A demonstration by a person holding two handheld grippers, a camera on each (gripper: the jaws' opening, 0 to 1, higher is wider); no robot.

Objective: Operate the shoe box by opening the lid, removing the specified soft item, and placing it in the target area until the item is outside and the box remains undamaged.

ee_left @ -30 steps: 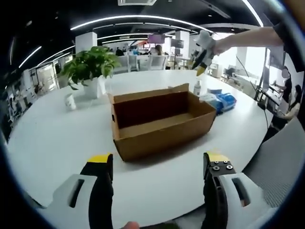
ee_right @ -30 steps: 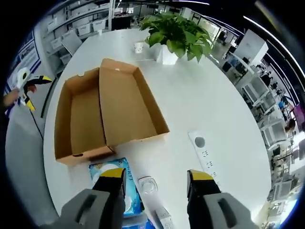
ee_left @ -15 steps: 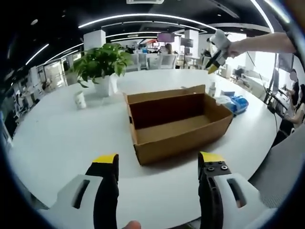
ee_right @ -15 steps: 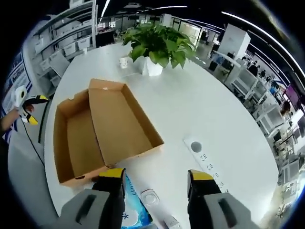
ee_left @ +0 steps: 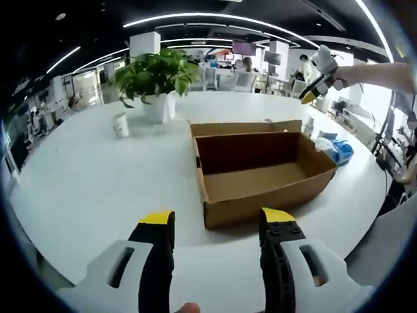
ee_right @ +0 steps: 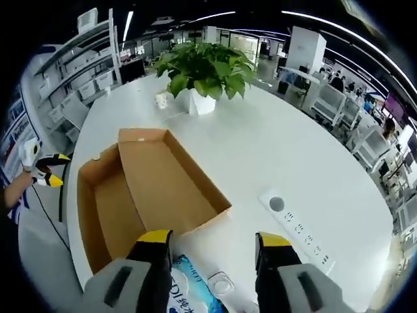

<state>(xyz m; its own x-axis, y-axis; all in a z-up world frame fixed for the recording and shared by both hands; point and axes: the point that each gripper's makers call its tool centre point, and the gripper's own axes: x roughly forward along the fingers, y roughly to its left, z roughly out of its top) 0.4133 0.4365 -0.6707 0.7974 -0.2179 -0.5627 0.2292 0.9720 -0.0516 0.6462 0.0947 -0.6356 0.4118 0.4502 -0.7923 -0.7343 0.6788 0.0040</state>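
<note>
In the left gripper view, the left gripper (ee_left: 214, 225) is rising from the bottom center with its yellow-tipped jaws spread apart and holding nothing. Just above the tips, at the center of the frame, the open cardboard box (ee_left: 260, 171) is sitting on a round white table (ee_left: 85, 195), and its inside looks bare. A blue soft pack (ee_left: 339, 150) is lying at the right of the frame, just beyond the box's far end and outside it. The right gripper (ee_left: 311, 96) is showing small in the upper right, high above the table. A potted plant (ee_left: 155, 81) and a small cup (ee_left: 120, 124) are standing in the upper left. Judging from this, the pack seems to be out already, so a good finish means backing both grippers away without knocking the thin cardboard walls. In the right gripper view, the right gripper (ee_right: 214, 239) is coming up from the bottom center, jaws spread and empty. The box (ee_right: 140, 192) is lying at center left, lid flap laid open beside the tray. The pack (ee_right: 190, 290) is lying at the bottom center between the jaws, touching nothing of the box that can be seen. A power strip (ee_right: 296, 225) is lying at the lower right.
</note>
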